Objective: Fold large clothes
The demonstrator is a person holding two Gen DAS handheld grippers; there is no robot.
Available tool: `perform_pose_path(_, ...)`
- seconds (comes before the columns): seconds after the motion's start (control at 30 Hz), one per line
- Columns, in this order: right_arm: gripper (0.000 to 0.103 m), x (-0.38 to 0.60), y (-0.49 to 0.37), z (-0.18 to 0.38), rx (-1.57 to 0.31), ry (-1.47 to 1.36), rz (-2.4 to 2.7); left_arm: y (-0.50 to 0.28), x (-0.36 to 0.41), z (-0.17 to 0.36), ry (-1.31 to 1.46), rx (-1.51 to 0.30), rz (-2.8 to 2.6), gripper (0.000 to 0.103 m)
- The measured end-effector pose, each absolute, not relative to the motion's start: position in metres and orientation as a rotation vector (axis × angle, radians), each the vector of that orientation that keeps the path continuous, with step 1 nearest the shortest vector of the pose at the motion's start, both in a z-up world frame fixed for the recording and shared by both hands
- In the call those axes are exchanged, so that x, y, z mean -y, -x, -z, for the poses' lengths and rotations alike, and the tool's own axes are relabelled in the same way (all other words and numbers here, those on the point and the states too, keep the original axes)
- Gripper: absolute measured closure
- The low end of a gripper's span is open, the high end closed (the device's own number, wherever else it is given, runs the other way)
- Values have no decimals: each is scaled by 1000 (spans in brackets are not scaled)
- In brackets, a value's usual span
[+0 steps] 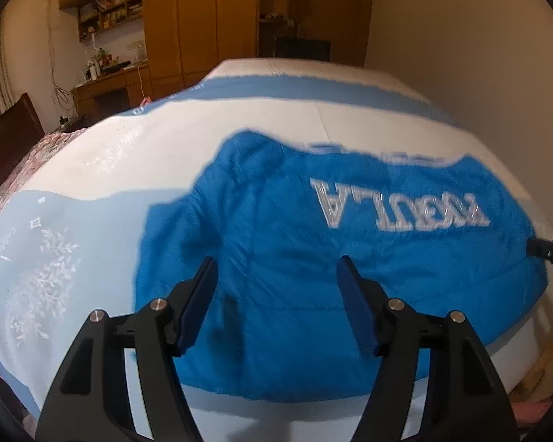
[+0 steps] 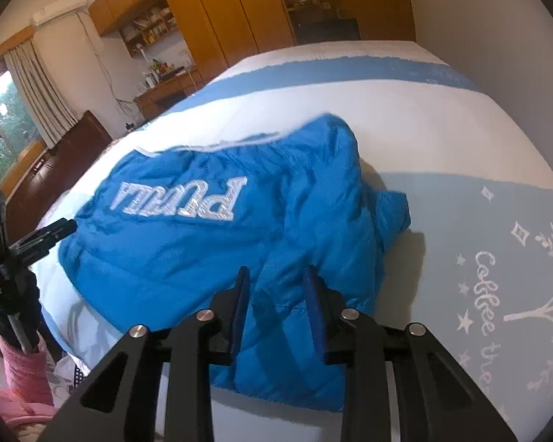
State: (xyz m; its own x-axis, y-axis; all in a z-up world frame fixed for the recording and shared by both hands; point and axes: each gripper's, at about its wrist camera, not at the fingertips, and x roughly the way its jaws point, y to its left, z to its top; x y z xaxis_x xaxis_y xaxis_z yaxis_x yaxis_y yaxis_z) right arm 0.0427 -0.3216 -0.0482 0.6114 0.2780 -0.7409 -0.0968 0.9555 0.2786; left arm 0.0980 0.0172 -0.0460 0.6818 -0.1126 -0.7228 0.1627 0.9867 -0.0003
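I am holding my left gripper (image 1: pixel 278 269), a black two-finger frame with dark blue pads, tilted downward, and its jaws are standing wide apart with nothing pressed between them. Its fingers (image 1: pixel 197 307) are hanging clear above the surface below, touching nothing. I am angling my right gripper (image 2: pixel 276 276), of the same black build with blue pads, downward too; its jaws are sitting much narrower, yet a clear gap is showing between the pads, which are gripping nothing.
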Motion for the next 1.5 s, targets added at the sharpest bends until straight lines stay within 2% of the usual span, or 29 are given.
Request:
perform_pose_path(0.23,86,326,-46,72,-939,-231,-205,-100,-14,73,-53,-853,148,36)
perform_pose_path(0.97,86,325,-41,82,-905,-233,-183,-87,-13,74,-42,-838,81,36)
perform_pose_path(1.13,86,327,-42,82,-907,-244,-189,-68,-20,62,-17,-833,57,30)
perform_pose_path(1.23,86,329,-41,82,-908,-252,-196,-55,-29,55,-13,-834,10,22)
perform_pose_path(1.3,86,330,-41,83,-909,-259,-201,-48,-37,54,13,-843,-19,22)
perform_pose_path(1.5,86,333,-41,83,-907,-264,-205,-43,-81,70,294,-931,-19,19)
